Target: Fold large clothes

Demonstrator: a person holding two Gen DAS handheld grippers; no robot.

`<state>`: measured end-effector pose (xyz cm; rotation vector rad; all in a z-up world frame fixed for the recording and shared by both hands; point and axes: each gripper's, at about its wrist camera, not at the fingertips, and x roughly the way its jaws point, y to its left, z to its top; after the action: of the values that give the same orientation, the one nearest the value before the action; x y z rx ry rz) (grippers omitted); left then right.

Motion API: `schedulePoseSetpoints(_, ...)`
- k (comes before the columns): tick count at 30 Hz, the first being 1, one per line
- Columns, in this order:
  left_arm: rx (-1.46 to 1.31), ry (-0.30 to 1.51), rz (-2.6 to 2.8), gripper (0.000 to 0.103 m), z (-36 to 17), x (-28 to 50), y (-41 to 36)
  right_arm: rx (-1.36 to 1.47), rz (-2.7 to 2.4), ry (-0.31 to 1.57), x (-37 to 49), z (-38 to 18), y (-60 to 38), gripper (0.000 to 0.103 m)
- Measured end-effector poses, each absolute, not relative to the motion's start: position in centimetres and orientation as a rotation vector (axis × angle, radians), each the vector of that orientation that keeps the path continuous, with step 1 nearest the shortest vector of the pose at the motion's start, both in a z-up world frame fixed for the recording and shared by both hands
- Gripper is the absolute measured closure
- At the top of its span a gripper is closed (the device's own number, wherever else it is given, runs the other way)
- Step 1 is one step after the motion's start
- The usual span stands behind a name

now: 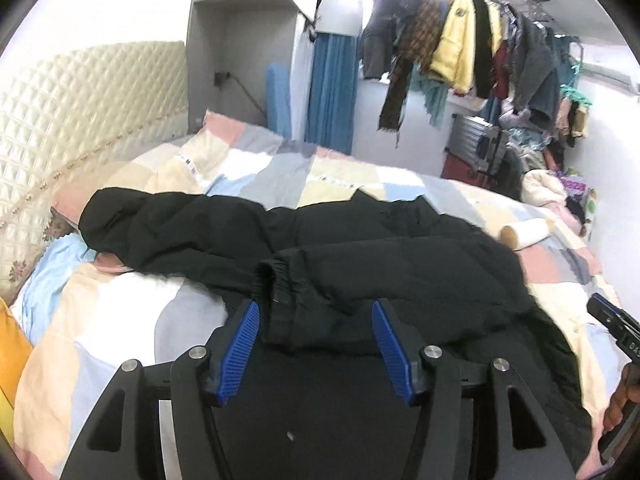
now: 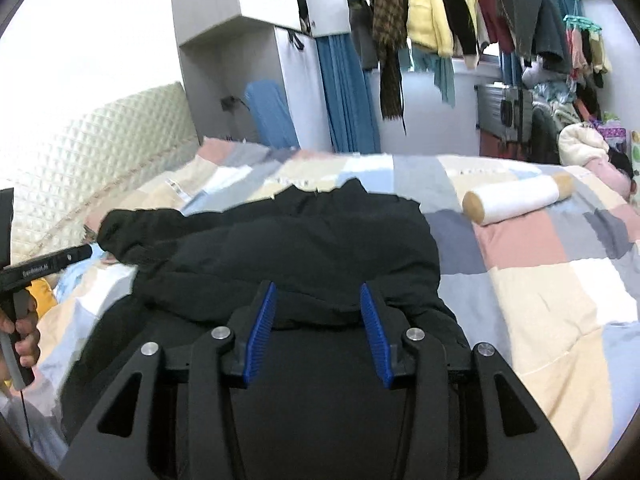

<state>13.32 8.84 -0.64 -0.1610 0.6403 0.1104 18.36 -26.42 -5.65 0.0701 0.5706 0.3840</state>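
A bulky black padded jacket (image 1: pixel 360 256) lies crumpled across the near half of a bed covered by a pastel patchwork quilt (image 1: pixel 280 172). One sleeve stretches left toward the quilted cream headboard (image 1: pixel 80 104), ending short of it. The other sleeve is folded across the body, its elasticated cuff (image 1: pixel 276 276) lying between the blue-padded fingers of the left gripper (image 1: pixel 316 312), which are spread wide and grasp nothing.

Further right, the right gripper (image 2: pixel 318 300) hangs over the jacket's near hem, its fingers likewise parted with only loose fabric beneath them; whether they touch the cloth cannot be told. The jacket's collar points toward the far edge of the bed.

To the right of the jacket, bare quilt runs to the bed's right edge, broken only by a white cylindrical roll with tan ends (image 2: pixel 516 198) lying near the far right corner, well apart from the jacket. Beyond the bed's far edge hang blue curtains (image 2: pixel 348 96) and a crowded rack of clothes (image 2: pixel 460 8).
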Motion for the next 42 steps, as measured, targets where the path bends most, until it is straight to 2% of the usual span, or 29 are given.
schedulePoseSetpoints(17, -0.117, 0.504, 0.015, 0.045, 2.7, -0.3, 4.7, 0.08, 0.41, 0.458, 6.4, -1.9, -26.7, 0.058)
schedulePoseSetpoints(25, -0.16, 0.481, -0.041, 0.044, 3.0, -3.1, 4.7, 0.036, 0.386, 0.376, 0.8, -1.4, -26.0, 0.055)
schedulePoseSetpoints(29, -0.178, 0.517, -0.105, 0.044, 3.3, -0.6, 6.2, 0.049, 0.387, 0.373, 0.0, -2.1, -26.3, 0.05)
schedulePoseSetpoints(34, -0.119, 0.539, -0.067, 0.043, 5.6, 5.4, 12.5, 0.028, 0.378, 0.366, 0.8, -3.3, -26.0, 0.049)
schedulePoseSetpoints(37, -0.182, 0.572, -0.019, 0.027, 5.7, 9.5, 19.3, 0.005, 0.359, 0.403, 2.2, -4.0, -25.1, 0.049)
schedulePoseSetpoints(42, -0.3, 0.589, 0.167, 0.021, 2.8, 15.1, 33.3, -0.013, 0.361, 0.463, 4.0, -5.2, -23.4, 0.046)
